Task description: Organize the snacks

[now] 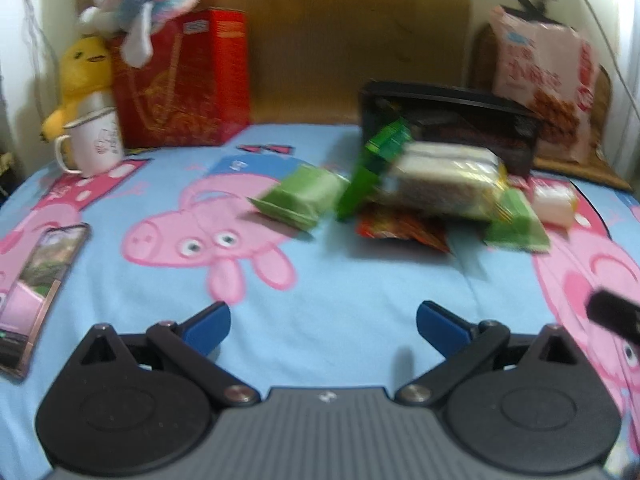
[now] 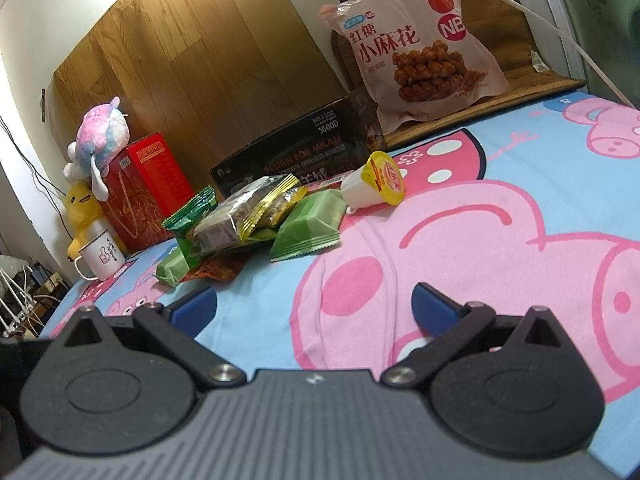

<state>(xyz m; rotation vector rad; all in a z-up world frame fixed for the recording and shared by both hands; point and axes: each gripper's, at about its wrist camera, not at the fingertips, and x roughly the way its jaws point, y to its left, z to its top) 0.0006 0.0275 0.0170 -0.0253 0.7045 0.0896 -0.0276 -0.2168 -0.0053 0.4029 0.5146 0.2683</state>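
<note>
Currently both grippers hang low over the bed sheet (image 2: 500,128), well short of the snacks. Left gripper (image 1: 323,322): jaws apart, nothing between them. Right gripper (image 2: 314,302): jaws apart, also empty.

The snack pile (image 2: 256,220) sits in a loose heap in front of the black box (image 2: 296,152): green wafer packs (image 2: 308,226), a yellow-edged clear pack (image 2: 256,204) on top, a red wrapper (image 2: 214,270) pinned underneath. The jelly cup (image 2: 374,184) lies on its side at the right edge of the heap. The big pink bag (image 2: 420,48) leans upright behind the box.

Risks as I read them:
- Packs overlap, so closing on one could drag its neighbours or tip the stack.
- Soft bedding gives under pressure; fingers pressed down may bury in fabric and pinch the sheet.
- The cup looks round and free to roll away if nudged.
- Foil wrappers likely slip from a shallow pinch.
- The phone (image 1: 38,280) lies just left of my left gripper; a wide swing could hit it.
- The left view is blurred, so I can't judge depth well there.
</note>
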